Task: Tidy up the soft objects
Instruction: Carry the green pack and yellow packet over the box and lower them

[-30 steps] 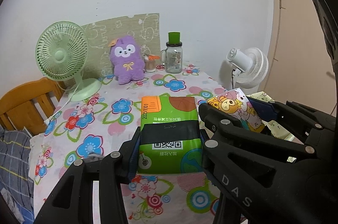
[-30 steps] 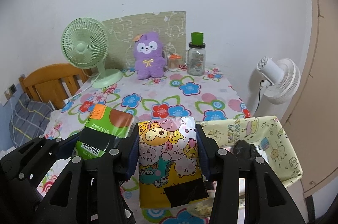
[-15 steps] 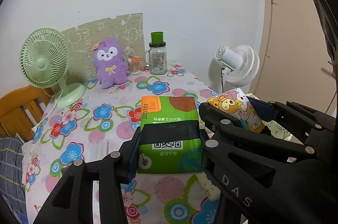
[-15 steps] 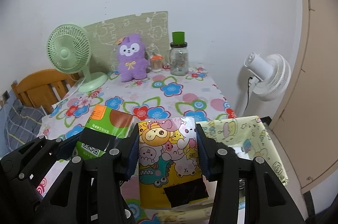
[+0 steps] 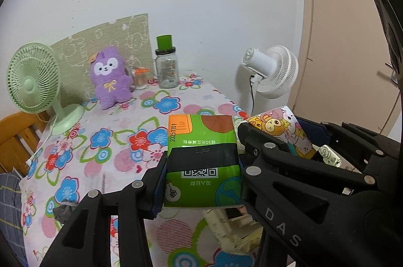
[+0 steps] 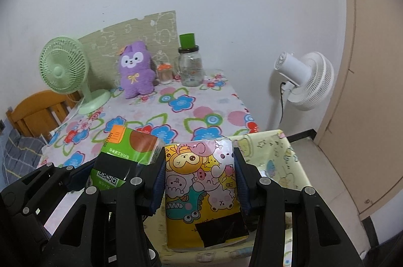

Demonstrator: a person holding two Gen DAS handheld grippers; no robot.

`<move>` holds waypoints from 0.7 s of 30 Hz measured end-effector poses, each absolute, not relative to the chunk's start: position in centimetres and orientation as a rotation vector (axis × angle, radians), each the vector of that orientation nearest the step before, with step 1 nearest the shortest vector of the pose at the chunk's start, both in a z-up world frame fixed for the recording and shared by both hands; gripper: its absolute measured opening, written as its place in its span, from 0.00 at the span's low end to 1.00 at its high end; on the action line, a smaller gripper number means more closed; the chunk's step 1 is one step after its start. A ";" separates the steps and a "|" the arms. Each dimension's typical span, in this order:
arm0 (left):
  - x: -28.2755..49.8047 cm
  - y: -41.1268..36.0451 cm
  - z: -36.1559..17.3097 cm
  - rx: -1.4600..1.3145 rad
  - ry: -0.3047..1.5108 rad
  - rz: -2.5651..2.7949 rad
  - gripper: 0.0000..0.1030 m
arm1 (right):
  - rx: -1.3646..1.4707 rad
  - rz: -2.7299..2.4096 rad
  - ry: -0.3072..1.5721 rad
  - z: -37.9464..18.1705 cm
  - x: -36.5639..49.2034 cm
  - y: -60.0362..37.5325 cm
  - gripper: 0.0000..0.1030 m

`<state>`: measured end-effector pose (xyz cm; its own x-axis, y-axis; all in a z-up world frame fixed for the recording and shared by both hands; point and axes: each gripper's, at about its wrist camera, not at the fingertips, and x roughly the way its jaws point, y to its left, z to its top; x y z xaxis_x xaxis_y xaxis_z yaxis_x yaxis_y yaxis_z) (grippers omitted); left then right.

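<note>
The left gripper [image 5: 201,161] pinches a green tissue pack [image 5: 202,161] and the right gripper [image 6: 200,181] pinches a cartoon-print tissue pack [image 6: 201,181], both held over the near right table edge by the yellow fabric bin [image 6: 282,156]. Neither pack is in the bin yet. The purple plush toy [image 6: 136,70] sits at the far end, seemingly left to sort.

Glossy wrap in your hands, soft cloth and hard plastic around you

You hold a green tissue pack [image 5: 202,161] and a cartoon tissue pack [image 6: 201,187], both in shiny plastic film, between matt black plastic fingers [image 5: 267,161]. The flowered tablecloth [image 5: 105,141] looks like matt woven cloth, the purple plush toy [image 5: 110,77] fuzzy, the jar [image 5: 166,72] clear glass, both fans [image 5: 32,78] smooth plastic, the chair [image 5: 17,133] varnished wood.
</note>
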<state>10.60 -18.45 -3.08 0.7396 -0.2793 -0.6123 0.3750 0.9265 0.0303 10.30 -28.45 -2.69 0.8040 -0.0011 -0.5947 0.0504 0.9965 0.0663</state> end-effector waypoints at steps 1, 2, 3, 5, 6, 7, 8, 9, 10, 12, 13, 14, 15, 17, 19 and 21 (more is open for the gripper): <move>10.7 -18.7 -3.1 0.157 0.647 -0.364 0.50 | 0.081 -0.032 0.637 -2.8 10.3 -28.7 0.49; 10.7 -19.1 -3.2 0.161 0.649 -0.369 0.50 | 0.083 -0.037 0.640 -2.9 10.3 -29.0 0.49; 10.8 -19.4 -3.3 0.164 0.651 -0.371 0.50 | 0.086 -0.040 0.642 -2.9 10.4 -29.2 0.49; 10.9 -19.9 -3.4 0.169 0.656 -0.376 0.50 | 0.092 -0.045 0.646 -3.1 10.5 -29.8 0.49; 11.0 -20.2 -3.5 0.169 0.658 -0.378 0.50 | 0.094 -0.049 0.648 -3.2 10.5 -30.1 0.49; 11.0 -20.4 -3.5 0.170 0.660 -0.381 0.50 | 0.095 -0.052 0.649 -3.3 10.6 -30.3 0.49; 11.1 -20.7 -3.6 0.172 0.662 -0.385 0.50 | 0.097 -0.055 0.651 -3.4 10.6 -30.5 0.49; 11.2 -20.9 -3.6 0.174 0.663 -0.387 0.50 | 0.099 -0.058 0.652 -3.5 10.7 -30.8 0.49; 11.2 -21.2 -3.7 0.176 0.664 -0.388 0.50 | 0.101 -0.061 0.654 -3.6 10.7 -31.0 0.49; 11.4 -21.7 -3.9 0.180 0.670 -0.395 0.50 | 0.105 -0.068 0.660 -3.8 10.9 -31.5 0.49; 11.5 -21.9 -4.0 0.180 0.672 -0.396 0.50 | 0.107 -0.073 0.664 -4.0 11.0 -31.7 0.49; 11.6 -22.1 -4.1 0.181 0.675 -0.400 0.50 | 0.109 -0.078 0.668 -4.2 11.1 -31.9 0.49; 11.7 -22.4 -4.2 0.182 0.678 -0.405 0.51 | 0.111 -0.083 0.672 -4.3 11.2 -32.1 0.49; 11.9 -22.7 -4.5 0.185 0.686 -0.412 0.51 | 0.115 -0.090 0.683 -4.6 11.4 -32.5 0.49; 12.2 -23.1 -4.8 0.187 0.697 -0.420 0.51 | 0.118 -0.092 0.689 -4.8 11.5 -32.7 0.49; 12.4 -23.3 -5.0 0.186 0.704 -0.426 0.53 | 0.118 -0.094 0.695 -5.0 11.7 -33.0 0.50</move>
